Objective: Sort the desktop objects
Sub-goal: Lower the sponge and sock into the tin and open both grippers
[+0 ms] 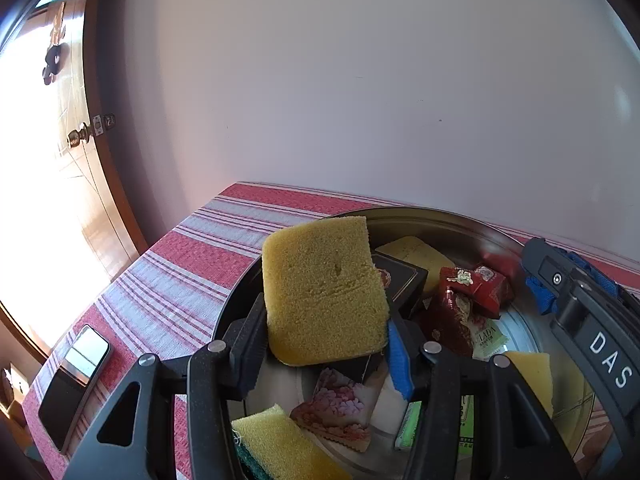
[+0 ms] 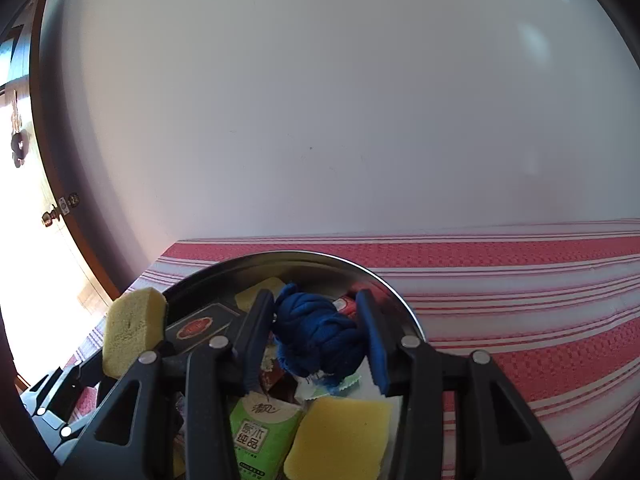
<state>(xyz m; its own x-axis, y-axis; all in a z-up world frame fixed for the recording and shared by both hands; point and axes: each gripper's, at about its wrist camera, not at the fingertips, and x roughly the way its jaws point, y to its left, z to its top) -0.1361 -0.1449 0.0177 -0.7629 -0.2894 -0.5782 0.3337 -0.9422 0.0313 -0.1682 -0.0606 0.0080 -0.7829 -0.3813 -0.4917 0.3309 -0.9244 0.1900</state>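
Note:
My left gripper (image 1: 326,340) is shut on a yellow sponge (image 1: 324,292), held above the round metal basin (image 1: 436,216). The same sponge (image 2: 132,330) shows at the left of the right wrist view. My right gripper (image 2: 316,340) is shut on a bundle of dark blue cloth (image 2: 316,338), also over the basin (image 2: 320,258). In the left wrist view the right gripper's body (image 1: 588,320) sits at the right with blue cloth (image 1: 540,292) at its tip. Inside the basin lie more yellow sponges (image 1: 416,256) (image 2: 340,436), a dark box (image 1: 404,284), red snack packets (image 1: 476,284) and a green tissue pack (image 2: 264,436).
The basin stands on a red and white striped tablecloth (image 2: 520,304). A phone (image 1: 76,380) lies near the table's left edge. A white wall rises behind the table, and a wooden door (image 1: 80,160) with a brass knob stands to the left.

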